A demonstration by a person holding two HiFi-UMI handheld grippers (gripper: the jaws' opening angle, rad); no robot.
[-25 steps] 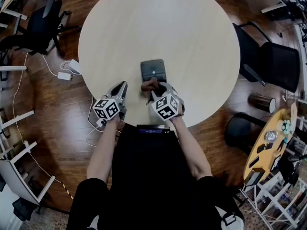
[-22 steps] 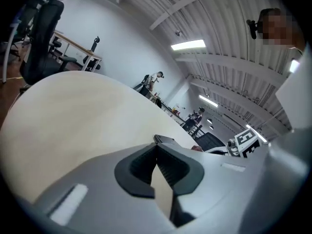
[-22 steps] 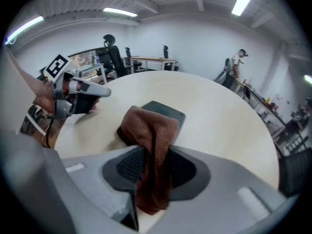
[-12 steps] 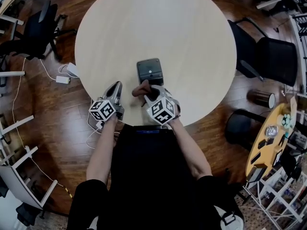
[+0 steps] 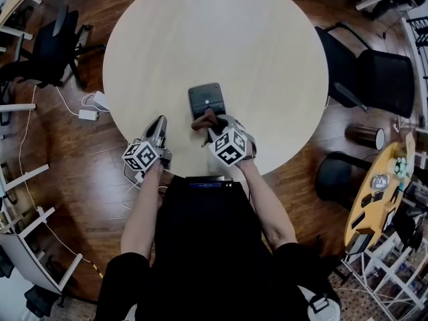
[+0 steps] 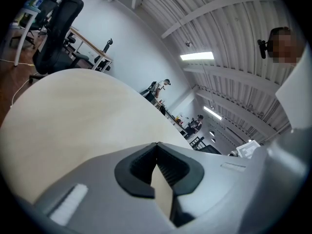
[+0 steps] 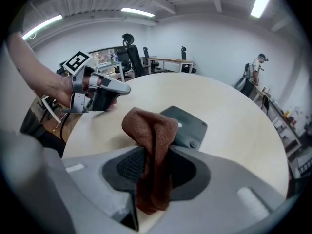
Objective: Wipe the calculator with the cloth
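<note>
The calculator (image 5: 206, 99) lies on the surface (image 5: 214, 39) just ahead of your right hand-held gripper (image 5: 215, 130), the cloth (image 5: 204, 121) between them; your left hand-held gripper (image 5: 160, 124) is further left.

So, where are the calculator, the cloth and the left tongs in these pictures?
calculator (image 5: 206, 99): head view, middle of its dark top.
cloth (image 7: 152, 130): right gripper view, the bunched brown fold.
left tongs (image 5: 160, 120): head view, where the closed tips meet.

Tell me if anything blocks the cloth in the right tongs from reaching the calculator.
Nothing visible does. The cloth, pinched in the right tongs, hangs right by the calculator's near edge. The shut left tongs sit apart, at the table's edge.
</note>
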